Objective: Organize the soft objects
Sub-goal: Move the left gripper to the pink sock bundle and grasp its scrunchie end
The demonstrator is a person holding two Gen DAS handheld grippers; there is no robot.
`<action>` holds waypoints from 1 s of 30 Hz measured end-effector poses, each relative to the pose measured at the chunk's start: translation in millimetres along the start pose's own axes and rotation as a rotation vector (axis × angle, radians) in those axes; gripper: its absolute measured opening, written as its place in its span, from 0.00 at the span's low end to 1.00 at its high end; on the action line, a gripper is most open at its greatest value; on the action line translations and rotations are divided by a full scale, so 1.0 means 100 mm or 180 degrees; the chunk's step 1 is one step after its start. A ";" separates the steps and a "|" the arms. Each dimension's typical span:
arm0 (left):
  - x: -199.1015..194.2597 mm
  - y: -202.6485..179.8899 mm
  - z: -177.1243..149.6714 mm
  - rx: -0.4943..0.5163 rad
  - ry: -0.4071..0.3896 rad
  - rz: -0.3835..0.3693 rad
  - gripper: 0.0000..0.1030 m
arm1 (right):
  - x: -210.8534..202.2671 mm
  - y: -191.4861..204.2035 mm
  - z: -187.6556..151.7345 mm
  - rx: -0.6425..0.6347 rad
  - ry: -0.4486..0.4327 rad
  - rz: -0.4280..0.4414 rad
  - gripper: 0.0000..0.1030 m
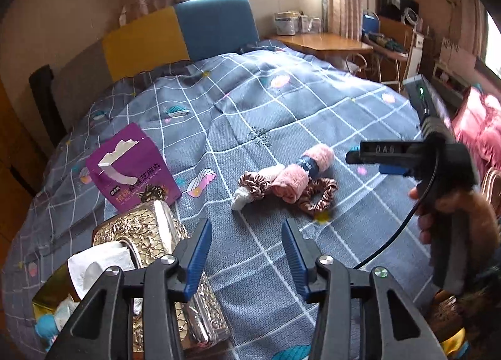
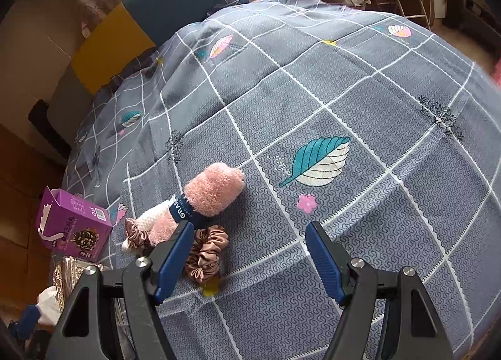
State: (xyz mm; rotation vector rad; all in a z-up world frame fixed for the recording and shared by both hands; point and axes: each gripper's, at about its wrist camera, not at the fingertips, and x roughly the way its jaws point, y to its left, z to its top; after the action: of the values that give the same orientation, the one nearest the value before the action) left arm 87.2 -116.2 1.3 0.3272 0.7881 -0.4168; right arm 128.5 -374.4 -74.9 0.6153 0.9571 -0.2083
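Two tongs [image 1: 247,253] [image 2: 250,261] wide, empty — gold tissue box [image 1: 150,234] holds tissue [image 1: 97,269]; purple box [image 1: 134,169] open.

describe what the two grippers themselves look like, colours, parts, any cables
Both the left gripper and the right gripper have black angular frames with triangular cutouts, silver round bolts and ribbed blue pads. Seen from the left wrist, the right one has a black cable, a green light and embossed lettering.

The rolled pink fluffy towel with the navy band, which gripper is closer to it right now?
Right. The right gripper hangs open just beside the rolled pink fluffy towel with the navy band; the left gripper sits open farther back across the quilt.
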 end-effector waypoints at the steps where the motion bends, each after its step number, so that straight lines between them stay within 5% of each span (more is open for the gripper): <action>1: 0.01 -0.03 -0.01 0.0038 -0.0011 0.0015 0.45 | 0.00 -0.01 0.00 0.0004 0.0008 0.0005 0.72; 9: 0.07 -0.17 -0.01 0.0296 -0.0017 0.0063 0.41 | -0.02 -0.04 0.00 0.0064 0.0016 0.0043 0.72; 25: 0.40 -0.18 0.09 0.0300 0.0285 0.0078 0.36 | -0.03 -0.06 -0.02 0.0188 0.0099 0.0226 0.72; 30: 0.66 0.02 0.30 -0.0109 0.0649 -0.0159 0.30 | -0.03 -0.09 -0.02 0.0221 0.0132 0.0246 0.72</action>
State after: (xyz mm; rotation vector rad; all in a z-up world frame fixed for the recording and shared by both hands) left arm 147.8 -143.4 -27.0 0.3217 1.0032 -0.4205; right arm 121.9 -380.5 -77.1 0.7214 0.9672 -0.1609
